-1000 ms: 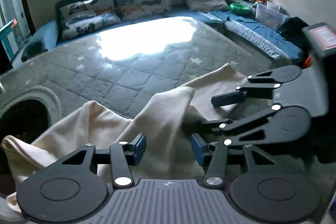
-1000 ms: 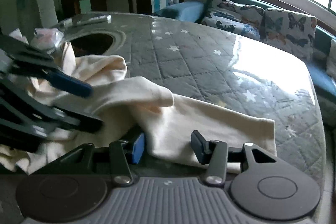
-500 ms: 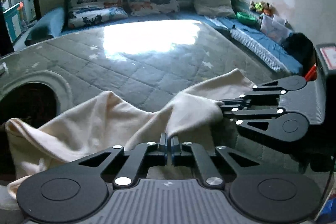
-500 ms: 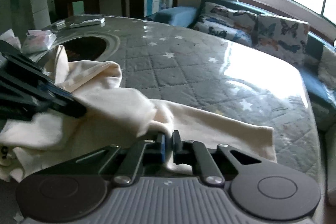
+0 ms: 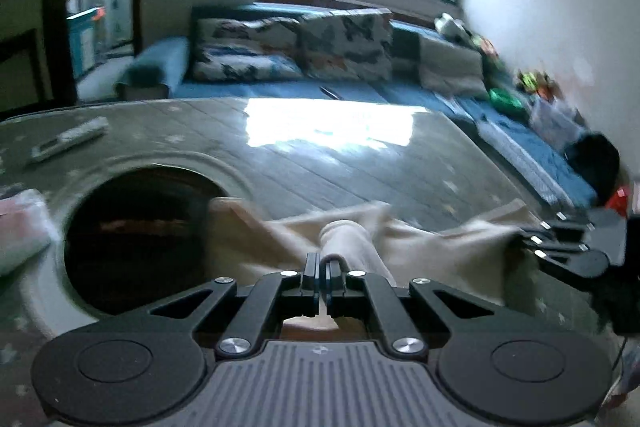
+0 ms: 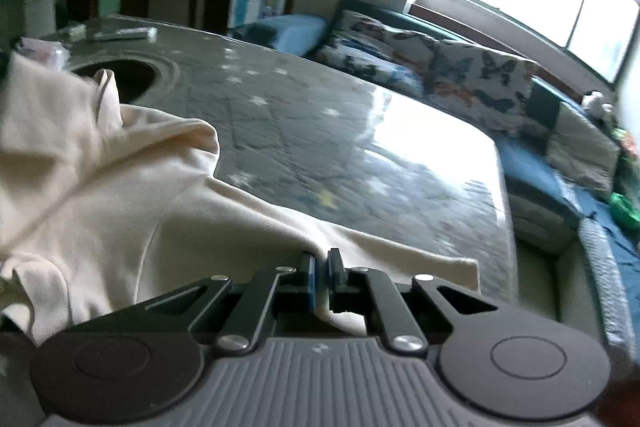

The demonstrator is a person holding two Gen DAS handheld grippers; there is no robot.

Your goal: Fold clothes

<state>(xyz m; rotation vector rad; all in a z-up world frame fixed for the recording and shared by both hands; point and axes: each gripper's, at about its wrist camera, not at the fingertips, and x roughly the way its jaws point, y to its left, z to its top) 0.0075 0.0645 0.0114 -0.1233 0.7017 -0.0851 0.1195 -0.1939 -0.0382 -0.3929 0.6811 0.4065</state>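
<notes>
Cream cotton garment (image 6: 120,195) lies bunched on the grey quilted, star-printed surface (image 6: 320,131), no fold made yet. Left tongs (image 5: 323,269) and right tongs (image 6: 320,267) each pinch an edge of it. Motion blur hides its shape; which garment it is, I cannot tell.

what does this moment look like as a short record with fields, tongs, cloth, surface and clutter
left tongs: left tongs shut on a bunched fold of the cream garment
right tongs: right tongs shut on the same garment's edge
garment state: rumpled, partly lifted, not yet folded
surface: grey quilted table cover with star print and a round dark opening
clutter: remote control at the far left of the cover
background: butterfly cushions on a blue sofa under the window
image quality: motion blur in both views
</notes>
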